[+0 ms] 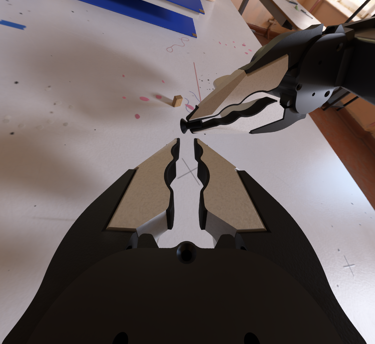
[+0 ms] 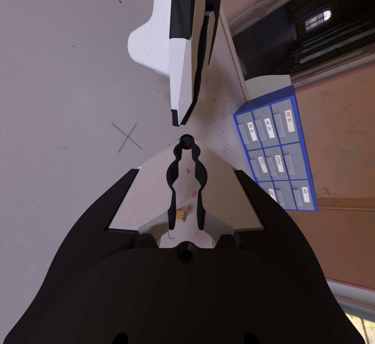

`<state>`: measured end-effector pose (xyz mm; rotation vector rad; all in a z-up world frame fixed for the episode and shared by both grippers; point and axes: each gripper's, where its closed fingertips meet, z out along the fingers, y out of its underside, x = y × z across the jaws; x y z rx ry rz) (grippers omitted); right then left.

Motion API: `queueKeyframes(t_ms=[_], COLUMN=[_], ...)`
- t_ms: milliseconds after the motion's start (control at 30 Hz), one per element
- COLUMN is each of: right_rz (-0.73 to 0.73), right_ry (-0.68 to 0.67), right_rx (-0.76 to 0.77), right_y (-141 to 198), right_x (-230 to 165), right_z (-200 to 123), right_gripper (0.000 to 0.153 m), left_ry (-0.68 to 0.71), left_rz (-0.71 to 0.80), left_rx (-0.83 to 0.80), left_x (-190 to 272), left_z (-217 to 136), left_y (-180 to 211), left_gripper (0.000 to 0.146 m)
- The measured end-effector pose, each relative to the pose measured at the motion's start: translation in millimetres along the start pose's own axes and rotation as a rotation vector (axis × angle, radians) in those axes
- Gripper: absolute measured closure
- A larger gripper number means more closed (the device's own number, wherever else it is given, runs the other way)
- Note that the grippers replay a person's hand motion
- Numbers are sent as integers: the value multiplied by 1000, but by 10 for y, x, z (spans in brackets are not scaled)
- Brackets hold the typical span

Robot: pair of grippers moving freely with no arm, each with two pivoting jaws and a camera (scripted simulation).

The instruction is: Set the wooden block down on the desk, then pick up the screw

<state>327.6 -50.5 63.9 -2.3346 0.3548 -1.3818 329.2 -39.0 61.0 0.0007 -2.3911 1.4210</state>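
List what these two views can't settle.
- Screw shank: left wrist view, hidden between the right gripper fingertips; right wrist view shows only its end.
- Wooden block: right wrist view, partly behind a finger.
- Blue drawer cabinet: bottom row cut by the gripper body.

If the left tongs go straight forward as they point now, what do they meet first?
Probably the black screw held in the right tongs, just beyond the left tongs; depth is unclear. The wooden block lies farther off.

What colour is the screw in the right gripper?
Black. The screw shows best in the left wrist view, pinched at the right gripper's tips.
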Motion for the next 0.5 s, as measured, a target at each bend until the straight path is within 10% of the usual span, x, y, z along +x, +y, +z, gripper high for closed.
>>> queueKeyframes(t_ms=[500], right_rz=[263], right_ry=[-71], right_rx=[-77], right_y=[441], right_x=[-264], right_z=[-201], right_gripper=[145], left_ry=[-31], left_rz=[172], left_rx=[-135], left_x=[-19], left_z=[138], left_y=[335], left_gripper=[118])
